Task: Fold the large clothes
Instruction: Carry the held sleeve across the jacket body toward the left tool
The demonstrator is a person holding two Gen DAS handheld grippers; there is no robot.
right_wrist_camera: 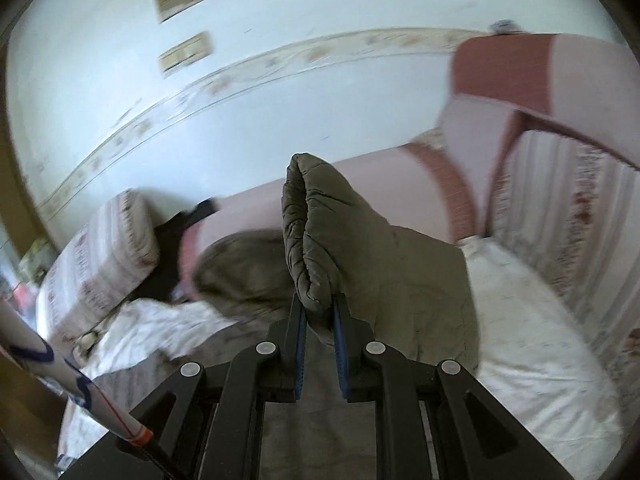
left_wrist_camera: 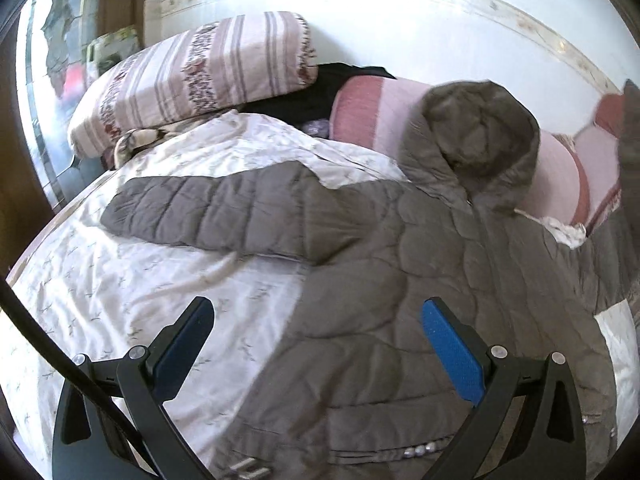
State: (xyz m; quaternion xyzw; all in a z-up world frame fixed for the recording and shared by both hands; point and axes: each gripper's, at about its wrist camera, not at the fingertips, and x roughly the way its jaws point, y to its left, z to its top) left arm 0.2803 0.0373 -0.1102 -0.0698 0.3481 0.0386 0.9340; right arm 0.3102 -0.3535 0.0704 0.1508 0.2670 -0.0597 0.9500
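Observation:
A grey quilted hooded jacket (left_wrist_camera: 400, 264) lies spread on a white bed sheet (left_wrist_camera: 120, 292), its left sleeve (left_wrist_camera: 208, 216) stretched out to the left and its hood (left_wrist_camera: 476, 132) against the pillows. My left gripper (left_wrist_camera: 316, 312) is open and empty, hovering over the jacket's lower body. My right gripper (right_wrist_camera: 318, 312) is shut on the cuff end of the other sleeve (right_wrist_camera: 320, 232) and holds it lifted above the jacket; the hood (right_wrist_camera: 244, 268) shows blurred behind it.
A striped folded quilt (left_wrist_camera: 192, 76) sits at the back left. Pink pillows (left_wrist_camera: 400, 108) line the wall, with a dark garment (left_wrist_camera: 304, 92) between them. In the right wrist view, another pink pillow (right_wrist_camera: 520, 80) and a striped cover (right_wrist_camera: 576, 216) stand at the right.

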